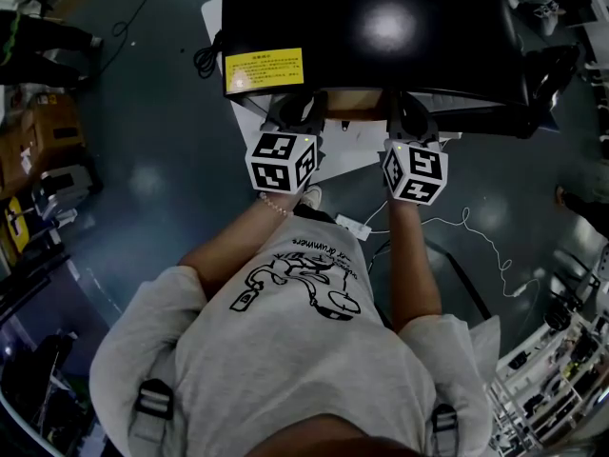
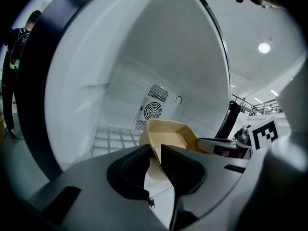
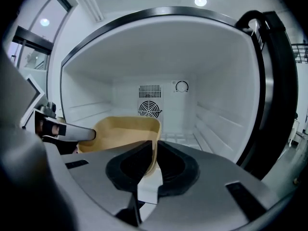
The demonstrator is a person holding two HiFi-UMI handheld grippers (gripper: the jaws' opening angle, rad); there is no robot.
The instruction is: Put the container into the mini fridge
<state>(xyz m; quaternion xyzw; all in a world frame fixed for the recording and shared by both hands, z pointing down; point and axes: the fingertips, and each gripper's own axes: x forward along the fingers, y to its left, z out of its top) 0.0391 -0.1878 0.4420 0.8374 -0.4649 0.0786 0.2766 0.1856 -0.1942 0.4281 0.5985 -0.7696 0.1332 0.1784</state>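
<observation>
A beige open container (image 2: 169, 133) (image 3: 126, 129) hangs between my two grippers in front of the open mini fridge (image 1: 381, 27). My left gripper (image 2: 155, 159) is shut on the container's left wall, and my right gripper (image 3: 155, 159) is shut on its right wall. The container sits at the fridge's mouth, above the white wire shelf (image 2: 111, 139). From the head view both grippers (image 1: 297, 112) (image 1: 411, 117) reach under the fridge's black top, and only a tan strip of the container (image 1: 354, 104) shows between them.
The white fridge cavity (image 3: 216, 119) has a round fan vent (image 3: 150, 109) on its back wall and ribbed side walls. Its black door frame (image 3: 276, 81) stands at the right. A white cable (image 1: 476, 236) and a power strip (image 1: 352, 227) lie on the dark floor.
</observation>
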